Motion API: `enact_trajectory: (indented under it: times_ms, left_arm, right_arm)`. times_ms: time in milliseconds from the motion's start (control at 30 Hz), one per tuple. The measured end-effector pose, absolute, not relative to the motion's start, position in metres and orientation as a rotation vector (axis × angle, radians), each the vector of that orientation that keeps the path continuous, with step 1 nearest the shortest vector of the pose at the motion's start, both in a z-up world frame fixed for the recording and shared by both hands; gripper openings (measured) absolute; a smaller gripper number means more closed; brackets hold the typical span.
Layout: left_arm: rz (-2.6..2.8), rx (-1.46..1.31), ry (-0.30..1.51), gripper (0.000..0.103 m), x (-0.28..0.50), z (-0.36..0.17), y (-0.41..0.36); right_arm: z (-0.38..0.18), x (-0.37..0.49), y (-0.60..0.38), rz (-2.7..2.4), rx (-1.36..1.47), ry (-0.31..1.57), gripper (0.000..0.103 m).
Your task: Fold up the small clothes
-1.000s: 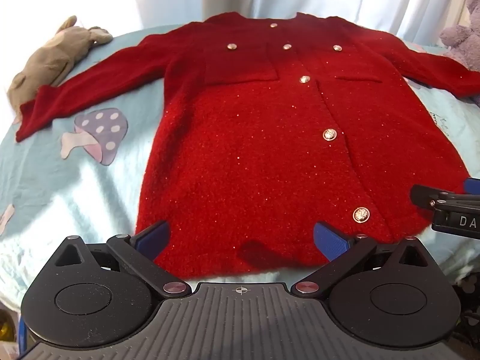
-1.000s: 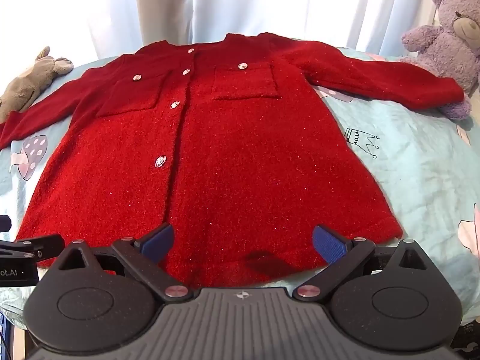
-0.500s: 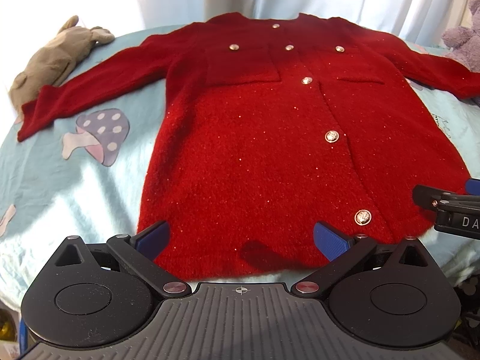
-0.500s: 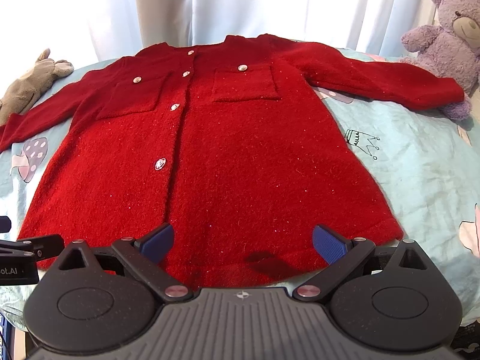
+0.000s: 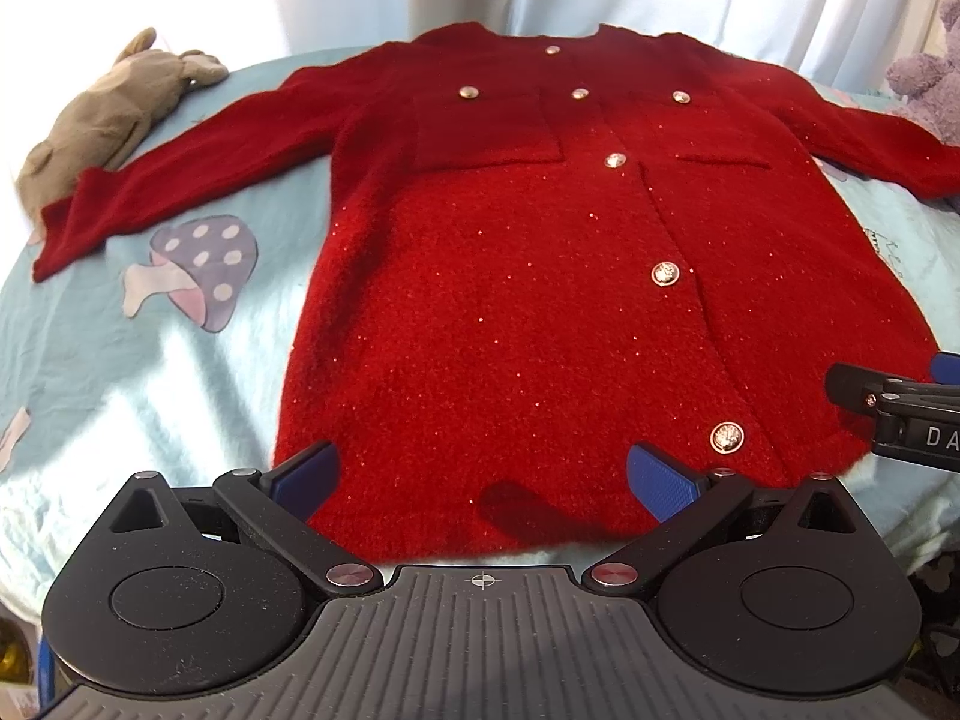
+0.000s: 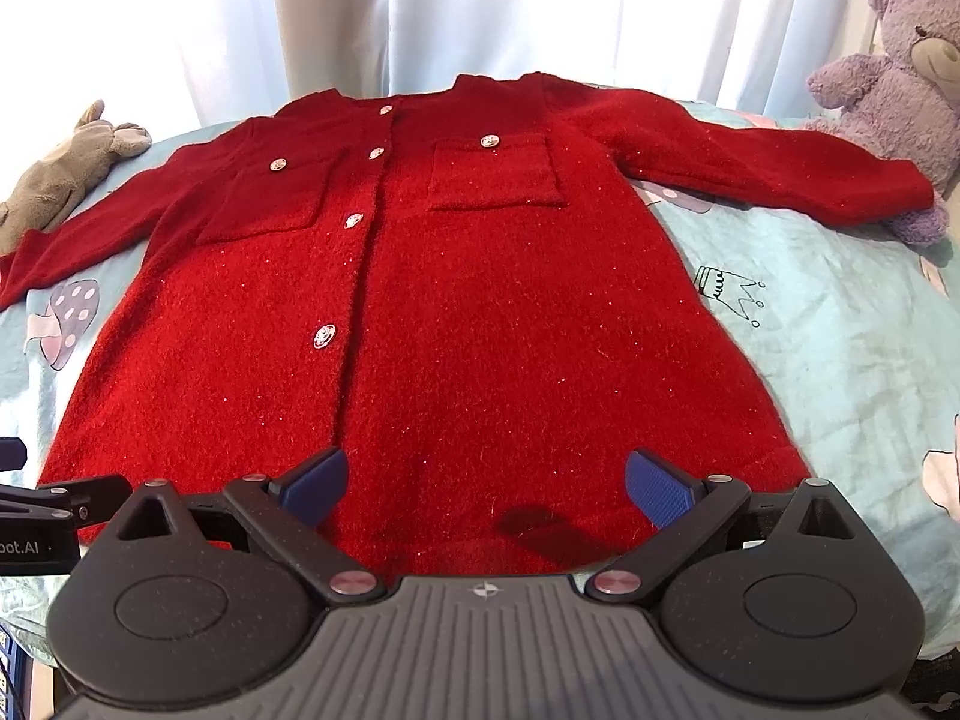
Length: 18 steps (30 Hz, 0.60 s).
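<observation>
Item: red cardigan (image 5: 540, 300), knitted, with glitter flecks and metal buttons (image 5: 665, 273) down the front. Position: spread flat, front up, on a pale blue sheet (image 5: 150, 372) printed with a mushroom (image 5: 198, 264) and a small crown (image 6: 729, 294). Neckline at the far side, hem at the near side. Both sleeves stretched outward; two chest pockets (image 6: 495, 174) lie flat.

Left gripper (image 5: 483, 477): fingers spread wide, blue pads (image 5: 306, 474) set apart over the hem on the garment's left half. The hem edge lies between the two pads and just ahead of the gripper body. Whether the pads touch the fabric cannot be told. Nothing is held.

Right gripper (image 6: 486, 480): fingers likewise wide, blue pads (image 6: 654, 486) apart over the hem on the garment's right half, hem edge between them. Contact with the fabric cannot be told. Nothing is held. In the left wrist view this gripper shows at the right edge, over the hem's right corner.

Surroundings: grey soft toy (image 5: 114, 114) beside the end of the left sleeve, at the sheet's far left. Purple teddy bear (image 6: 894, 96) at the far right, its foot just beside the right cuff, which appears to rest against it. White curtain (image 6: 480, 6) behind the sheet.
</observation>
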State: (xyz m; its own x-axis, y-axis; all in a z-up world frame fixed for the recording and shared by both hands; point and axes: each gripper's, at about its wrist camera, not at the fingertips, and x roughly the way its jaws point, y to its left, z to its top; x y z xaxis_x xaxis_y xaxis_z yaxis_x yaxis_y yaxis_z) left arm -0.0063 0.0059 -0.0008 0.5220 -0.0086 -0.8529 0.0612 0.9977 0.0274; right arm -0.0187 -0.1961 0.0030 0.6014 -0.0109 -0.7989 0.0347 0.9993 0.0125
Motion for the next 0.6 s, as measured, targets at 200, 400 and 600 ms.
enact_trajectory:
  times_ms: [200, 400, 600]
  left_arm:
    - [-0.049, 0.046, 1.059, 0.103, -0.003, -0.002, 0.004]
    - [-0.054, 0.043, 1.075, 0.103, 0.001, -0.002, 0.004]
    - [-0.05, 0.056, 1.059, 0.103, 0.005, -0.004, 0.002]
  right_arm:
    - [0.002, -0.017, -0.196, -0.032, 0.027, 0.926, 0.099]
    - [-0.001, -0.014, -0.198, -0.02, 0.037, 0.939, 0.099]
    - [-0.001, -0.011, -0.203, -0.01, 0.043, 0.906, 0.099]
